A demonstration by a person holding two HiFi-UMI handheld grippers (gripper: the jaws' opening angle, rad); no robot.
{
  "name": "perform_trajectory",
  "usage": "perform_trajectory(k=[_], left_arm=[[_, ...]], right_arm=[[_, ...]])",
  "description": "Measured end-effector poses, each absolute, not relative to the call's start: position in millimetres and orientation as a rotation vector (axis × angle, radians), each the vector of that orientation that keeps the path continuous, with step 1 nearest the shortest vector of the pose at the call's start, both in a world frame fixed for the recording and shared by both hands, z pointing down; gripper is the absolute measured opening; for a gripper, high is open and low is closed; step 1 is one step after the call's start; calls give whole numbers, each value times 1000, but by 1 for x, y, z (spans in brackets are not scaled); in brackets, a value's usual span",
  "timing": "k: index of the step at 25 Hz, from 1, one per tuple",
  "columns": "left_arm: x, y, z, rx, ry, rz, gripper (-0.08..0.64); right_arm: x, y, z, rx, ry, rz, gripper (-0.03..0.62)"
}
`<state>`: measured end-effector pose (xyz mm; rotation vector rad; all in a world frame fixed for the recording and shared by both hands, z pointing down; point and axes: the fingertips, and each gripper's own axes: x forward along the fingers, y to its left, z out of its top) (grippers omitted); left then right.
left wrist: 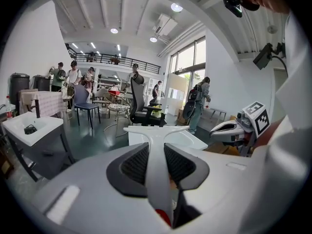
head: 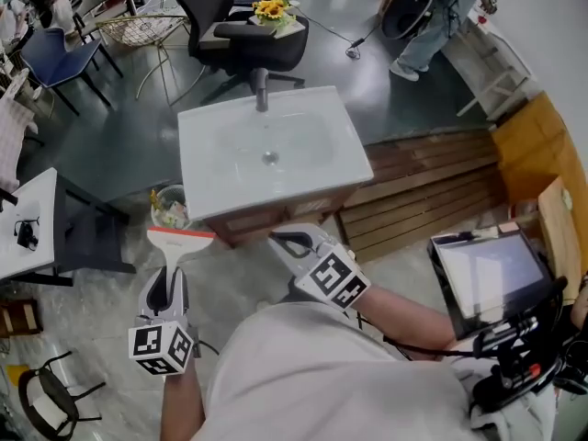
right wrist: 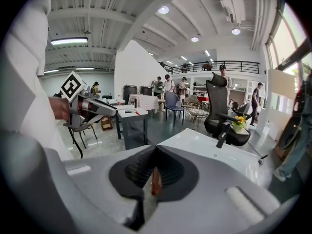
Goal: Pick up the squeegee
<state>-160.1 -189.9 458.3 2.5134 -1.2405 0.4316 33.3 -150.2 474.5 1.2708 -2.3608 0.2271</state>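
Observation:
The squeegee has a white handle and a wide head with an orange-red strip. It is held off the floor in front of the white sink, left of its front corner. My left gripper is shut on the handle; in the left gripper view the handle runs up between the black pads to the T-shaped head. My right gripper hovers by the sink's front edge, jaws shut with nothing in them. In the right gripper view its pads meet, and the sink lies just ahead.
A faucet stands at the sink's back edge. A small bin of rubbish sits left of the sink. A wooden pallet lies to the right, a screen at lower right, a black office chair behind, and a white table at left.

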Motion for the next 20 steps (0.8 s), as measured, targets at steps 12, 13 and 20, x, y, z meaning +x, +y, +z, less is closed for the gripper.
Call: perform_trajectory(k=[12,13,20], left_arm=[[-141,-210,465,2515,-1213,448,106],[-139,-212,465,2516,-1211,448,106],[-122,-225,466,2524,-1208,463,106]], right_arm=[[51,-164,479,1287,-2342,249,2],[53,-165,480,1290,-2340,252,2],[71,-175,482,1304,-2338,255,2]])
